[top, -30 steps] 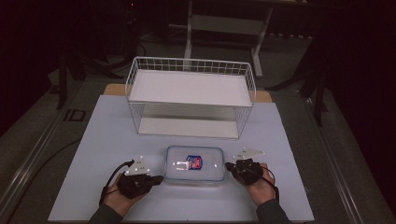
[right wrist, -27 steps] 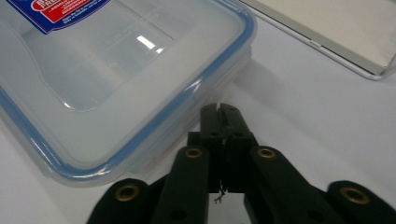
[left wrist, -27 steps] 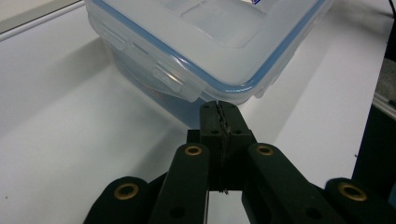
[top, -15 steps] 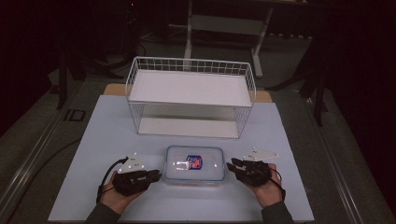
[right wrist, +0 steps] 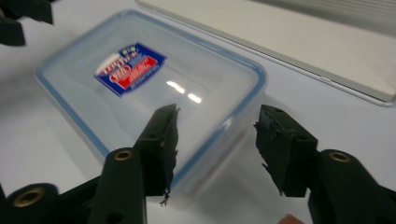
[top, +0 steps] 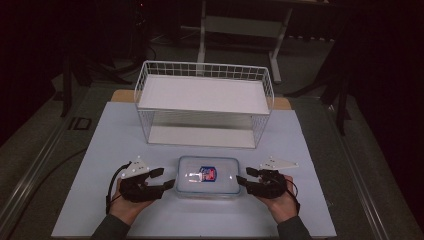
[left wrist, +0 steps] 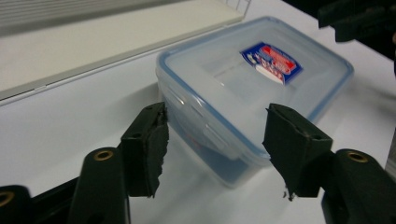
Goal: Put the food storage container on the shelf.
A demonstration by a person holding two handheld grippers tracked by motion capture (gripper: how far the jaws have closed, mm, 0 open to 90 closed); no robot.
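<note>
Container, a clear lidded box with a blue seal and red-blue label, contents not discernible, lies on the white worktop before the wire basket, between left tool and right tool, both just opening, released at its ends.

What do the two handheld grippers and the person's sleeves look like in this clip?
Both the left gripper and the right gripper are black, each with two blocky jaws faced with worn, ragged black pads and brass-coloured rivets. A pale grey three-cornered plate sits on top of each. A black cable loops from the left one. The sleeves are dark.
</note>
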